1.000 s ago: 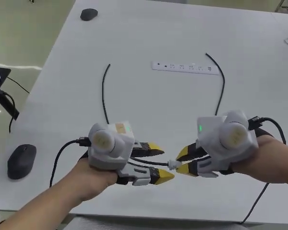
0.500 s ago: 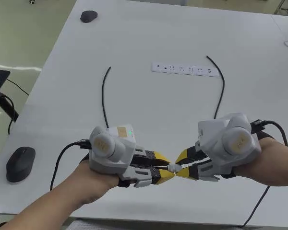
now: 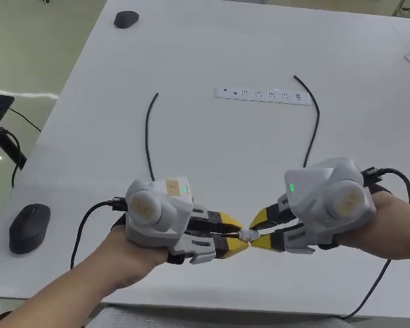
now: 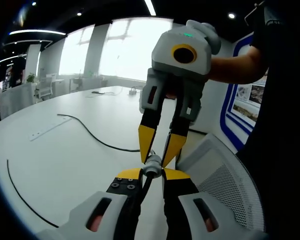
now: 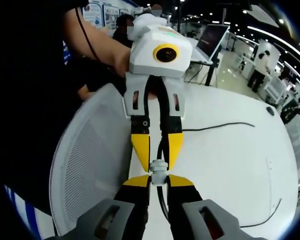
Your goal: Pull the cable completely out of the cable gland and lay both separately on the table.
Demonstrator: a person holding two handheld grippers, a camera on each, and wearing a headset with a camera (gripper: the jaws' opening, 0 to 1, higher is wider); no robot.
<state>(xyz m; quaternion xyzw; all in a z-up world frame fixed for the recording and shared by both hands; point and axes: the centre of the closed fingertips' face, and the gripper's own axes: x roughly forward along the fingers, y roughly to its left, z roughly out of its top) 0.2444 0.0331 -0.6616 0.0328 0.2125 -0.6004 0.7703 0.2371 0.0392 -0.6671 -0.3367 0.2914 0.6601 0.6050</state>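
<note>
A small white cable gland (image 3: 246,236) hangs over the table's near edge, where the yellow tips of both grippers meet. My right gripper (image 3: 257,236) is shut on it; in the right gripper view the gland (image 5: 158,170) sits at the tips of that gripper (image 5: 159,181). A short black cable (image 5: 162,202) runs through the gland. My left gripper (image 3: 235,240) is shut on the cable (image 4: 146,186) right behind the gland (image 4: 151,167), which touches the tips of that gripper (image 4: 153,174). The right gripper (image 4: 160,142) faces it from above.
A white power strip (image 3: 263,96) lies at mid-table, with loose black cables to its left (image 3: 148,133) and right (image 3: 316,123). One dark mouse (image 3: 126,19) sits at the far edge, another (image 3: 29,227) at the near left. A white mesh chair (image 5: 90,165) is under the grippers.
The left gripper's jaws, apart a second ago, have closed on the cable, and its tips have moved right up against the gland. The right gripper has barely moved.
</note>
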